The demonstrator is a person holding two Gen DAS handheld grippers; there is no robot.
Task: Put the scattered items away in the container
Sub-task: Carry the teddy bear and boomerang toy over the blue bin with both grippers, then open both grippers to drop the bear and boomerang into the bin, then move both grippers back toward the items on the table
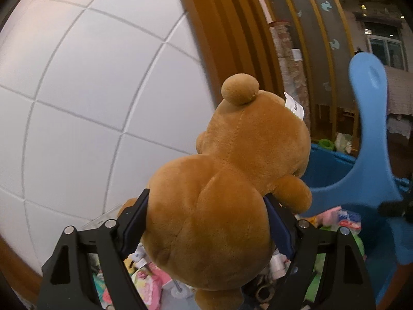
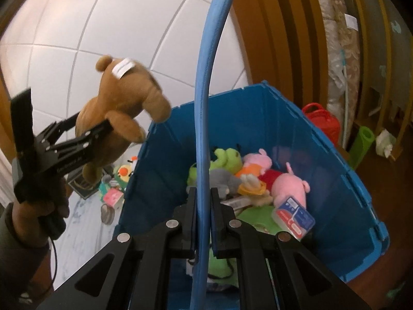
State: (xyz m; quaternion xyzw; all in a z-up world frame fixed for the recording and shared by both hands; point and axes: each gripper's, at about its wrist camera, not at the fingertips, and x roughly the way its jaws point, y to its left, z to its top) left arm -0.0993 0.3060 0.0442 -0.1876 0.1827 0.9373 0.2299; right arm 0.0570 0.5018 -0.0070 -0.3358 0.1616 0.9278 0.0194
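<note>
A brown teddy bear is held in the air by its lower body, with my left gripper shut on it, one pad on each side. The right wrist view shows the bear and the left gripper up left of the blue bin. My right gripper is shut on a thin blue plastic panel, seen edge-on and standing over the bin. The left wrist view shows that panel flat, with an oval hole. A green frog plush, pink pig plush and a small clear case lie in the bin.
Several small toys lie scattered on the pale floor left of the bin, under the bear. A white tiled wall stands behind. Wooden panelling, a red container and a green roll are at the bin's far right.
</note>
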